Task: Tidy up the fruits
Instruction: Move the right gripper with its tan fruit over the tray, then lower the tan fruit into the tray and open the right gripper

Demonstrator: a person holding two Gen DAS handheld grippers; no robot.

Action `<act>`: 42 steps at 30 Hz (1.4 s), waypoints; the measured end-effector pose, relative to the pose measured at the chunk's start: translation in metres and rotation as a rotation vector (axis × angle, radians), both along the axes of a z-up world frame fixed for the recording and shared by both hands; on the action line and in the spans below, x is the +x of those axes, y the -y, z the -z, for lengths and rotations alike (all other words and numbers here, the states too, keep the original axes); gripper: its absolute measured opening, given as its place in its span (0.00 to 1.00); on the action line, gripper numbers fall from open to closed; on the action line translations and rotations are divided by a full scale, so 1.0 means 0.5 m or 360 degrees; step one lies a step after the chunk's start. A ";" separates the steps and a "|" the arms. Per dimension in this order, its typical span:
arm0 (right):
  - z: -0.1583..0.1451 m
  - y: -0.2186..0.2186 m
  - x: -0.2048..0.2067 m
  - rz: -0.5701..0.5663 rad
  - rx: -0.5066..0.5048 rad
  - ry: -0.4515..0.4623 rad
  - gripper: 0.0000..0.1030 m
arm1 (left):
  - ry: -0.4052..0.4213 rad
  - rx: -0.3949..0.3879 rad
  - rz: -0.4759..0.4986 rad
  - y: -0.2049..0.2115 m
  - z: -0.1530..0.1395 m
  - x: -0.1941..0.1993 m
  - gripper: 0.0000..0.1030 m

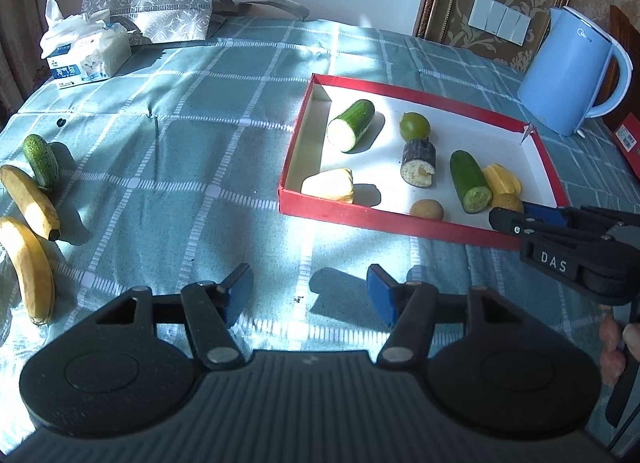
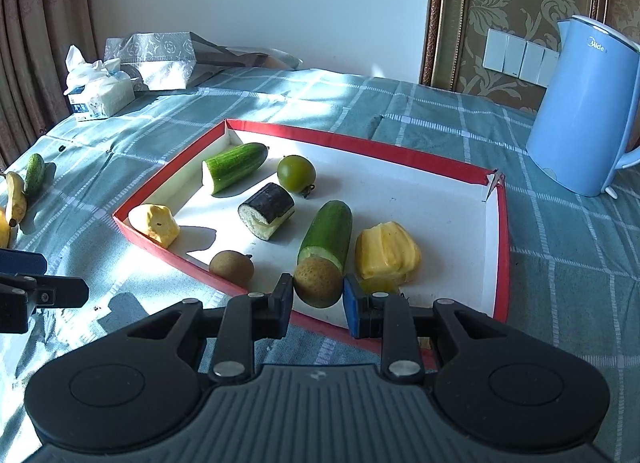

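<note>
My right gripper (image 2: 318, 294) is shut on a brown kiwi (image 2: 317, 281) over the near edge of the red-walled tray (image 2: 360, 141), against the cut end of a cucumber half (image 2: 328, 233). In the left wrist view that kiwi (image 1: 508, 202) shows at the right gripper's fingertips (image 1: 505, 219). Inside the tray lie a second kiwi (image 2: 232, 269), another cucumber half (image 2: 234, 167), a green round fruit (image 2: 296, 171), a dark-skinned cut piece (image 2: 267, 210) and two yellow pieces (image 2: 386, 251) (image 2: 156, 225). My left gripper (image 1: 310, 299) hangs open and empty over the cloth, left of the tray (image 1: 360, 219).
Two bananas (image 1: 32, 199) (image 1: 30, 267) and a small cucumber (image 1: 40, 161) lie on the checked cloth at far left. A blue kettle (image 1: 568, 71) stands behind the tray's right end. A tissue pack (image 1: 88, 51) and a grey bag (image 1: 160, 9) sit at the back left.
</note>
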State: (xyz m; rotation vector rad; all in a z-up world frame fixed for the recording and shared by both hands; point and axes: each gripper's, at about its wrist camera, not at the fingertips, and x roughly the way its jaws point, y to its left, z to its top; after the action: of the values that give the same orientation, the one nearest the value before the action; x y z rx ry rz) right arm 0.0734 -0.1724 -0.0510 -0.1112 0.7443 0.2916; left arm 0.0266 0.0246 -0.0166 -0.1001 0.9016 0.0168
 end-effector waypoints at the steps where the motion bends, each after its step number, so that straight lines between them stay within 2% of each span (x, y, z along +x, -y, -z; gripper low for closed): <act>1: 0.001 0.000 0.000 0.0000 0.0003 -0.0004 0.25 | -0.0004 0.0002 0.0001 0.000 0.001 0.001 0.58; 26: 0.004 -0.011 -0.003 0.0017 -0.0001 0.0012 0.25 | -0.0006 0.0004 0.0053 0.007 0.009 0.019 0.58; 42: 0.016 -0.022 0.027 0.0100 -0.0031 -0.0055 0.25 | 0.0012 -0.0010 0.0087 0.012 0.004 0.046 0.59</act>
State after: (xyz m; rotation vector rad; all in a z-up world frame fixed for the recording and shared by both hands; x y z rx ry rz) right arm 0.0870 -0.1614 -0.0590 -0.1012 0.7837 0.2267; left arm 0.0494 0.0185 -0.0184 -0.0812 0.8964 -0.0373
